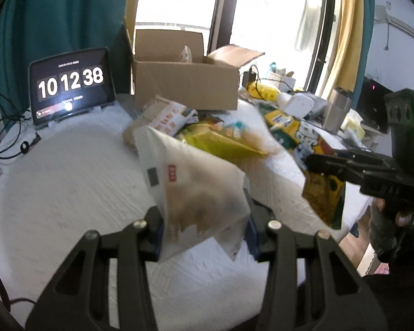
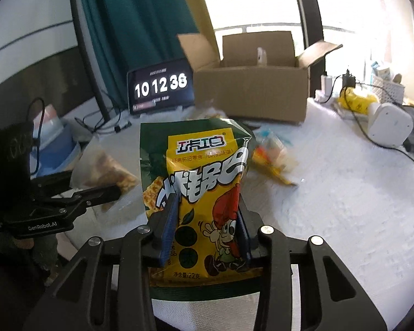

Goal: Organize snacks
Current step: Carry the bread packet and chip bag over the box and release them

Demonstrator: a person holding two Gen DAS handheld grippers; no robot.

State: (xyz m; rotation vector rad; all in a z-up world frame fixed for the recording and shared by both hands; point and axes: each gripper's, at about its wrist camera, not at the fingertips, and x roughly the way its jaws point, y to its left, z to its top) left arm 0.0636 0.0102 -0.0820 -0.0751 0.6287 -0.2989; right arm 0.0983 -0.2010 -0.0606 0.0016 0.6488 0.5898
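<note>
Two snack packs in hand. Yellow-green snack bag [image 2: 204,193] sits upright at centre of the right wrist view, clamped between the blue pads of the right gripper [image 2: 205,229], jaws narrowed onto its lower half. White translucent snack pouch [image 1: 196,187] fills the lower centre of the left wrist view, pinched at its bottom by the left gripper [image 1: 204,234], also narrowed on it; the pouch is blurred. Both packs look clear of the white-covered table [image 1: 69,179].

Progress, as a judgement: early to middle. The open cardboard box [image 1: 185,82] at upper centre looks like the likely drop spot; something pale pokes up inside, the rest of its contents is hidden. Still loose on the table: a small pile of snack packets [image 1: 207,135] just in front of the box.

Around: tablet clock [image 1: 70,84] at upper left, cables [image 1: 11,127] beside it, a white device [image 2: 389,127] and yellow bag [image 2: 356,99] at right. The pile lies between grippers and box; the box flaps stand up, so packs must go over the front wall.
</note>
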